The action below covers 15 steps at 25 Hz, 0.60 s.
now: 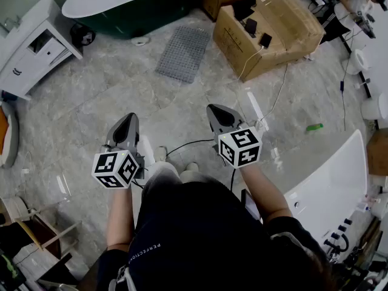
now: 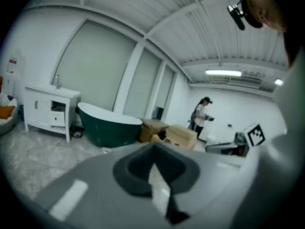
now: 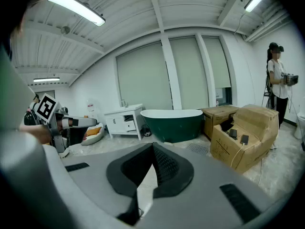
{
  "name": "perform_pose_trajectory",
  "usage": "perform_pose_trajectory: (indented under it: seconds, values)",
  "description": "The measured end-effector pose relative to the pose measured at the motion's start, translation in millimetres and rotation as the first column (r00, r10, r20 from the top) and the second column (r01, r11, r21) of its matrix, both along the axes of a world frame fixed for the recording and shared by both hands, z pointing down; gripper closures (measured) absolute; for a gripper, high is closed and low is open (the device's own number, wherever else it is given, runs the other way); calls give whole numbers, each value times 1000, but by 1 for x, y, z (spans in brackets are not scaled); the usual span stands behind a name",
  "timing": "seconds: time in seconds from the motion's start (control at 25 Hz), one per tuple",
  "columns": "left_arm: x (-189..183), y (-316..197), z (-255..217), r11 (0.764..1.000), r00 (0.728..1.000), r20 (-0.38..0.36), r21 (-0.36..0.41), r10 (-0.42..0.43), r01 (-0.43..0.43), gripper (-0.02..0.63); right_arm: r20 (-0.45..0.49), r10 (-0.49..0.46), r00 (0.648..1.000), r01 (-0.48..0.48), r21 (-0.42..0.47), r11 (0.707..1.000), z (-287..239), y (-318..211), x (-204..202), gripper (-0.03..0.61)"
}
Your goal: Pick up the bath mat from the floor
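Bath mat (image 1: 183, 53): a grey, grid-textured rectangle lying flat on the pale stone floor, well ahead of you, in the gap between the dark green bathtub (image 1: 130, 11) at its 10 o'clock and the big cardboard box (image 1: 276, 32) at its 3 o'clock. In the head view its long axis runs roughly from 1 o'clock down to 7 o'clock, so one short edge faces you, skewed a little to your left. Your left claw (image 1: 128, 117) and your right claw (image 1: 213, 108) hang side by side in front of your body, both pointing forward at 12 o'clock, well short of the mat and not touching it. From the left claw the mat lies at about 1 o'clock; from the right claw it lies at about 11 o'clock, and the right one looks slightly nearer to the mat's near right corner. Both claws are fully closed and hold nothing: the left gripper view shows the left claw (image 2: 153, 149) with its dark pads pressed together and only floor beyond, and the right gripper view shows the same for the right claw (image 3: 152, 146). That view also catches the mat (image 3: 198, 148) low on the floor beside the box. The reach likely means stepping forward, lowering, and opening a claw over the near short edge.
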State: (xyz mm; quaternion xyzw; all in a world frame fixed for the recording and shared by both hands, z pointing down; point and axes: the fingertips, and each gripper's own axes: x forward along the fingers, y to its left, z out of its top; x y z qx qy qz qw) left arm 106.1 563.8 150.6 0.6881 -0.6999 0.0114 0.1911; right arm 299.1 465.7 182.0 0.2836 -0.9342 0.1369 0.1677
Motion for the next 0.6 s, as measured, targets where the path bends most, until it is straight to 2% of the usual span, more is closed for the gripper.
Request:
perform_pose_trajectory:
  seconds: [0.16,0.32,0.48,0.6]
  values:
    - [-4,-5,4,1000,1000,-26,-9,-17,17,607,-17,-10,1000,10,-15,1000,4,-5,-3,578]
    - [-12,-11,6,1000,1000,-29,-13,2,-2,607,-24,-2,1000,1,-26,1000,7,-10,-11,578]
    - [-29,-17,9,1000,1000,-8,-25,17,-17,607,-1,3,1000,-3,-69,998,10,-18,-31,578]
    - [-47,-22,13,999,999,-29,-34,28,-29,607,-8,3,1000,-3,-77,997,11,-24,-52,578]
